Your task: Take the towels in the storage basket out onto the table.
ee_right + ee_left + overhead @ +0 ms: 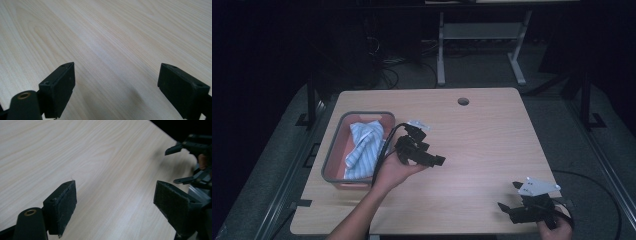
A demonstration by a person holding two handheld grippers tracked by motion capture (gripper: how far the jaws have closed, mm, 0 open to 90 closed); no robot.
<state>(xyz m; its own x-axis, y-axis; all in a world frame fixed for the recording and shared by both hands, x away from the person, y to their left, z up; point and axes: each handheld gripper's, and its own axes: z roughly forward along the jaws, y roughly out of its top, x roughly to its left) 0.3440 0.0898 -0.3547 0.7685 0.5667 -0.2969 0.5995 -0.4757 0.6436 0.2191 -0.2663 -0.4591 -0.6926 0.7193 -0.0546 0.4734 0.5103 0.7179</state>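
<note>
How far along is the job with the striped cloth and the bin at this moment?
Apparently done: the striped cloth lies inside the bin at the table's left. In hand: nothing; the left tool sits open just right of the bin, and the right tool is open near the front right corner. Left: nothing else lies on the table.

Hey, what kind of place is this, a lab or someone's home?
Probably a lab or workshop: a bare wooden desk with a cable hole, loose cables on the floor, and another desk frame behind.
</note>
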